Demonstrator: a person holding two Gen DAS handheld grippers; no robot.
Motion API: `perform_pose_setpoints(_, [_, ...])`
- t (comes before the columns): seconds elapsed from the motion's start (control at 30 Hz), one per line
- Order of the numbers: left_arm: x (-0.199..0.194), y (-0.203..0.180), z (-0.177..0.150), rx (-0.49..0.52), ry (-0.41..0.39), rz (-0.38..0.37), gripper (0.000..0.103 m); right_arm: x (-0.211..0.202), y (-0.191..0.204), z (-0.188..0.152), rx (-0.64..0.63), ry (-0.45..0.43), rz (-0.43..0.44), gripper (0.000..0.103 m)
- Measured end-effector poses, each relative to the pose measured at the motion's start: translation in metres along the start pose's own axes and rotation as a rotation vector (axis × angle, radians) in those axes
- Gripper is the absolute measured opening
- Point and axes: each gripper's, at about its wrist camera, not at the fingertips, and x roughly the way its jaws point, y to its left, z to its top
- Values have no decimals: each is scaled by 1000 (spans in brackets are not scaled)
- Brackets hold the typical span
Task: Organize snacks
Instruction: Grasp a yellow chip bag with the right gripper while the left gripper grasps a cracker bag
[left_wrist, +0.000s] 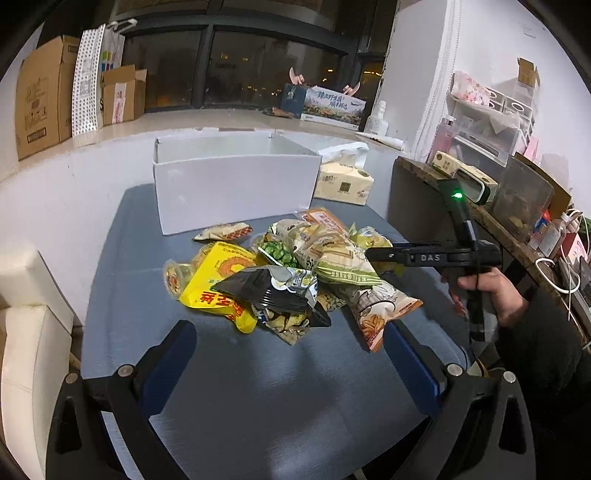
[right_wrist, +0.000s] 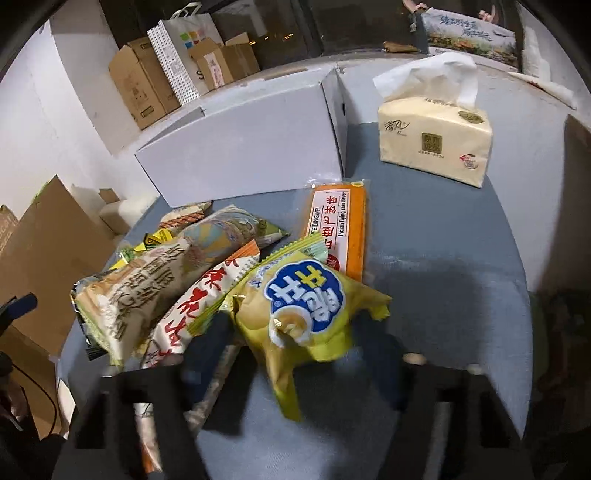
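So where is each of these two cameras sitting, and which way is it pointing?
Left wrist: rides the left gripper, looking down across the blue table at the snack pile; its own open fingers, plus the right gripper and hand, show.
Right wrist: rides the right gripper, close over a yellow packet between its fingers.
Shared: white box, tissue pack.

Right gripper (right_wrist: 295, 332) blurred; grip unclear

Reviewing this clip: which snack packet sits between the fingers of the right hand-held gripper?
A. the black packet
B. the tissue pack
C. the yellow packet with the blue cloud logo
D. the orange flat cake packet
C: in the right wrist view the yellow packet lies between the right hand-held gripper fingers.
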Motion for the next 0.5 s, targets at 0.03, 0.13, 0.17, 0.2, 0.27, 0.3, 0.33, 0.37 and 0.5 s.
perform_pose_setpoints(0.03, [2, 0, 1, -7, 3, -8, 103, -2, 1, -2, 3, -3, -2, 57])
perform_pose_setpoints(0.13, [11, -3, 6, -19, 20, -37, 103, -15, 5, -11, 9, -39, -13, 54])
perform_pose_setpoints(0.17, [15, -5, 9, -24, 25, -39, 103, -24, 7, -15, 19, -69, -13, 54])
perform_pose_setpoints(0.2, [20, -7, 13, -25, 32, -43, 103, -31, 8, -17, 27, -86, -17, 53])
perform_pose_setpoints(0.27, [28, -13, 21, -28, 42, -53, 103, -45, 10, -21, 42, -117, -33, 53])
perform_pose_setpoints(0.3, [36, -17, 27, -31, 57, -60, 103, -51, 12, -21, 44, -131, -39, 53])
perform_pose_setpoints(0.33, [42, -22, 33, -31, 68, -69, 103, -57, 13, -21, 47, -144, -45, 53])
perform_pose_setpoints(0.37, [47, -26, 37, -30, 74, -73, 103, -65, 14, -23, 52, -158, -50, 53])
perform_pose_setpoints(0.5, [80, -45, 64, -18, 117, -34, 103, -93, 18, -33, 96, -204, -47, 53])
